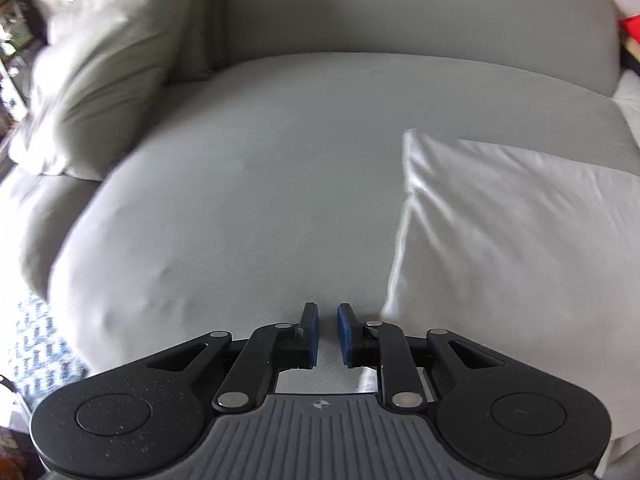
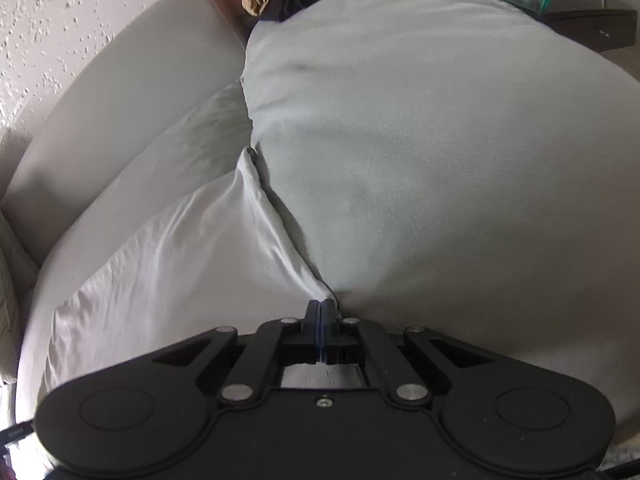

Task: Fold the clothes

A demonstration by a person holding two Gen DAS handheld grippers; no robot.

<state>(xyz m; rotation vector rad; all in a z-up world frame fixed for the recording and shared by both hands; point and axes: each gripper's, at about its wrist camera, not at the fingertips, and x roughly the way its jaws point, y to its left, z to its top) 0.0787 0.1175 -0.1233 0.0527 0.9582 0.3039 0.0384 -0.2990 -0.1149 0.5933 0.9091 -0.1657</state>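
Creased white cloth (image 2: 168, 264) lies on smooth grey cushion (image 2: 440, 160).

Left gripper (image 1: 328, 330): points forward and steeply down, jaws parted by narrow gap, blue pads (image 1: 313, 334) facing each other, nothing between them, no contact with anything. Black linkage arms folded inward.

Right gripper (image 2: 321, 322): also pitched down, jaws fully closed, pads pressed together, only thin blue line showing at seam. Whether anything is pinched between tips cannot be told.

Home living room, grey sofa (image 1: 280, 160), cushion (image 1: 104, 80)
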